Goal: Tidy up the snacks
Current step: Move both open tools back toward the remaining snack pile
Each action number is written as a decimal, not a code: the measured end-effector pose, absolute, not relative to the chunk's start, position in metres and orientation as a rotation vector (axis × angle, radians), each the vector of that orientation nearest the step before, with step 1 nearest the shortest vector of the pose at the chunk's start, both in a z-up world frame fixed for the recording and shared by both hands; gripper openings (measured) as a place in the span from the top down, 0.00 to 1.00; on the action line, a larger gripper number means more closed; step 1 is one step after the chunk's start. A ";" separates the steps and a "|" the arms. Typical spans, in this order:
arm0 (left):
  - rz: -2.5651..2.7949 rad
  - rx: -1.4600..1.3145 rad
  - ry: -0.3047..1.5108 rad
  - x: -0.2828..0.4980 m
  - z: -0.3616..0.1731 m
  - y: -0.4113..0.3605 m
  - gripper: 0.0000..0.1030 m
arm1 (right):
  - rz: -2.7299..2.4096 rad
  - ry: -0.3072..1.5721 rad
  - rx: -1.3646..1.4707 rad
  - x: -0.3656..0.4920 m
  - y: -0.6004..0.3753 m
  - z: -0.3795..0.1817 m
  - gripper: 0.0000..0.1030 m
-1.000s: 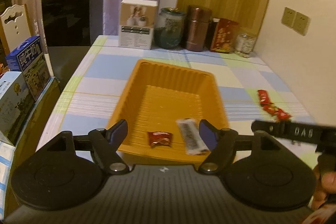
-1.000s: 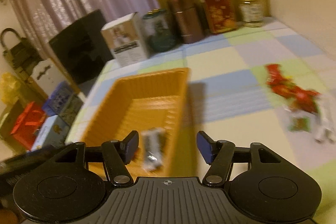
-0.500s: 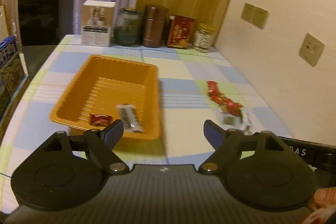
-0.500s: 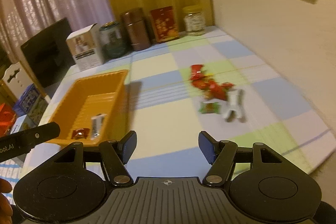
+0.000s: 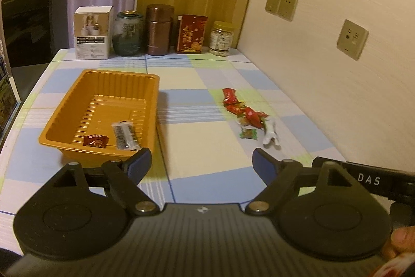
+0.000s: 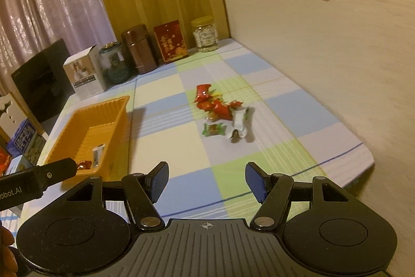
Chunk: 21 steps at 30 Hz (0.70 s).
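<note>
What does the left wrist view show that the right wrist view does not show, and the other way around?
Only the left wrist view shows the full floor of the orange tray and the whole striped snack bar. Only the right wrist view shows the table's near right corner and the blue box beside the table. Both show the loose snack pile, the containers along the back, and open, empty grippers: left, right.

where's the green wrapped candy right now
The green wrapped candy lies on the checked tablecloth at the near edge of the loose snack pile, just left of the white wrapper and right of the orange tray, outside it.
</note>
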<state>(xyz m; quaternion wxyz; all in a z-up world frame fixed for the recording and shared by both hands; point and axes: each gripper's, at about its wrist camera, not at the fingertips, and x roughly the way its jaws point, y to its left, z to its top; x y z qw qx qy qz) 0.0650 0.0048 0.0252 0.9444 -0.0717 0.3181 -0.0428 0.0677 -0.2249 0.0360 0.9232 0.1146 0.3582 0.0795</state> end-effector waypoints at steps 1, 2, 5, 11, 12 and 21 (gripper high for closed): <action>-0.091 -0.144 0.649 0.064 0.025 0.003 0.19 | 0.160 0.734 0.234 0.066 -0.226 0.037 0.36; -0.094 -0.143 0.650 0.064 0.026 0.002 0.19 | 0.157 0.733 0.233 0.065 -0.228 0.038 0.36; -0.102 -0.141 0.650 0.061 0.027 -0.002 0.19 | 0.150 0.732 0.234 0.062 -0.232 0.039 0.36; -0.122 -0.135 0.646 0.057 0.029 -0.009 0.19 | 0.146 0.728 0.240 0.060 -0.238 0.041 0.36; -0.124 -0.133 0.645 0.057 0.030 -0.010 0.19 | 0.145 0.726 0.243 0.059 -0.239 0.041 0.36; -0.134 -0.127 0.646 0.057 0.029 -0.015 0.19 | 0.133 0.722 0.250 0.059 -0.245 0.040 0.36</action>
